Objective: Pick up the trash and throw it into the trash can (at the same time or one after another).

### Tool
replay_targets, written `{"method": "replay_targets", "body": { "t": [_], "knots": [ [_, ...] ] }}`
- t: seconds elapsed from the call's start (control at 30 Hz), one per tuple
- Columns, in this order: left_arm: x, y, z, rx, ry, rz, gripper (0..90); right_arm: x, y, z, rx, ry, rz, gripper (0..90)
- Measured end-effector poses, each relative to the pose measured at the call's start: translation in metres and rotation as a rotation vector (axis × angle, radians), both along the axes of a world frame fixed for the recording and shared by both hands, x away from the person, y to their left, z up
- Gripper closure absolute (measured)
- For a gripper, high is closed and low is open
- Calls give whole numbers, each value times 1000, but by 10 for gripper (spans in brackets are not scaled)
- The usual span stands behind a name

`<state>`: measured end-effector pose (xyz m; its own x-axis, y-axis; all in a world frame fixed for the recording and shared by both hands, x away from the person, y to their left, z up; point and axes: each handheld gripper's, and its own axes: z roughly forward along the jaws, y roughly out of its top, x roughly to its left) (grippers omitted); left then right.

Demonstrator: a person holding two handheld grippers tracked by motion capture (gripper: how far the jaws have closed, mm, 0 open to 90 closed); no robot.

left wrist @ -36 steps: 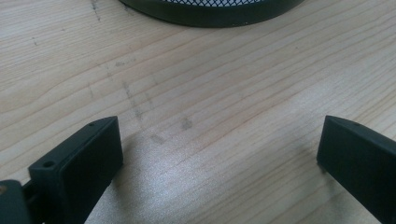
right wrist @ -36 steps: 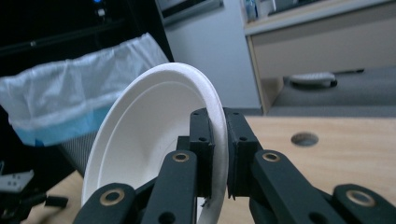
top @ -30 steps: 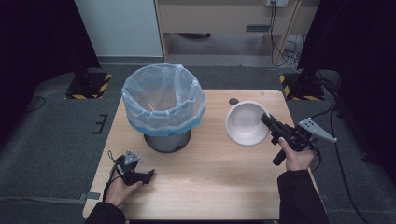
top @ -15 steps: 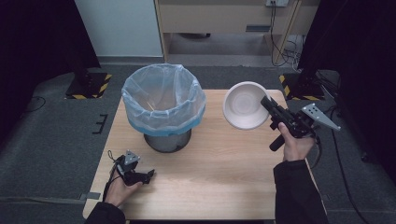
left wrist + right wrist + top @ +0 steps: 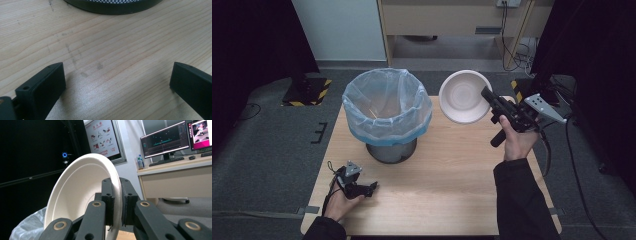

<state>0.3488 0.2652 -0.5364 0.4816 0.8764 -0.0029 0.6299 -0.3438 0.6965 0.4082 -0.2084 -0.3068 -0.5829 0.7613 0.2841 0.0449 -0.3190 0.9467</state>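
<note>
In the right gripper view, the right gripper [image 5: 116,202] has its two black jaws clamped on the rim of a white bowl [image 5: 80,195], which stands on edge and takes up the centre and left of the frame. Behind it, a poster hangs at upper centre and monitors [image 5: 165,141] sit on a desk at upper right.

In the high view, the right gripper [image 5: 490,98] sits right of centre, in the person's hand, with the bowl [image 5: 463,96] lifted clear of the table [image 5: 452,175], its hollow facing the camera. Just left of the bowl stands a bin [image 5: 387,112] lined with a clear blue bag.

The left gripper [image 5: 368,189] rests at lower left on the table. In the left gripper view its jaws stand wide apart over bare wood, grasping nothing, with the bin's dark base [image 5: 112,6] along the top edge.
</note>
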Motion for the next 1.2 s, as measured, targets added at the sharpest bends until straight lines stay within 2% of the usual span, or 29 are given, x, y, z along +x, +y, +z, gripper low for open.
{"method": "replay_targets", "body": {
  "t": [0.3, 0.7, 1.0, 1.2],
  "knots": [
    [0, 0, 0, 0, 0, 0, 0, 13, 22, 13, 2, -19, 20, 836],
    [0, 0, 0, 0, 0, -1, 0, 37, 79, 24, -22, -22, 66, 836],
    [0, 0, 0, -1, -1, -3, 0, 56, 113, 28, -36, -18, 75, 836],
    [0, 0, 0, -1, -1, -8, 0, 65, 135, 26, -45, -8, 82, 836]
  ]
}}
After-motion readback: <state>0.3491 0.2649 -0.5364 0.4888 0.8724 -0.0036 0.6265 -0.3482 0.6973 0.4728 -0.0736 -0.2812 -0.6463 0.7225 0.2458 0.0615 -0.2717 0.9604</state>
